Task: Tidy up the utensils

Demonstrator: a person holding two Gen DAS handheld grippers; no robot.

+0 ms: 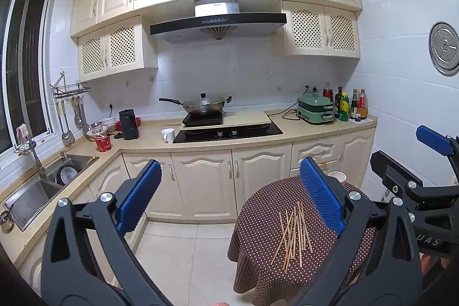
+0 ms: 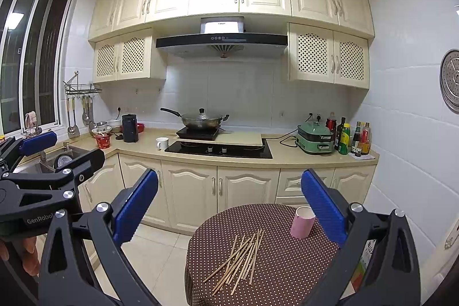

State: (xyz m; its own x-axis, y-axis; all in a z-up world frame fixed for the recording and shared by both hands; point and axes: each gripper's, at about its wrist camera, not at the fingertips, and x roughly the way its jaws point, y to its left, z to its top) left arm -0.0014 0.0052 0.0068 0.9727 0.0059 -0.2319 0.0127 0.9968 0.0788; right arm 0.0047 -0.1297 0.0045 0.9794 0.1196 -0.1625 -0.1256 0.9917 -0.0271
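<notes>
A loose pile of thin light wooden chopsticks [image 2: 239, 258] lies on a small round table covered with a brown cloth with white dots [image 2: 287, 271]. The sticks cross each other and spread like a fan; their exact number is hard to count. A pink paper cup [image 2: 301, 221] stands upright on the same table, behind the pile and to its right, apart from it.

The right wrist view shows the whole cup and all of the pile. In the left wrist view the chopsticks [image 1: 295, 234] are also visible, but only the rim of the cup [image 1: 338, 177] shows behind a blue pad, and the right part of the table [image 1: 258, 248] is hidden by the gripper.

The left gripper [image 1: 229, 197] is held above the floor to the left of the table, its 2 blue-padded fingers wide apart, with nothing between them. The right gripper [image 2: 229, 205] is held over the near part of the table, also spread wide and empty. Each view catches the other gripper at its edge, cut off by the frame. A few fingertips of a hand [image 2: 28, 257] show at the left edge of the right wrist view.

Behind the table stand cream kitchen cabinets [image 2: 200, 191].
</notes>
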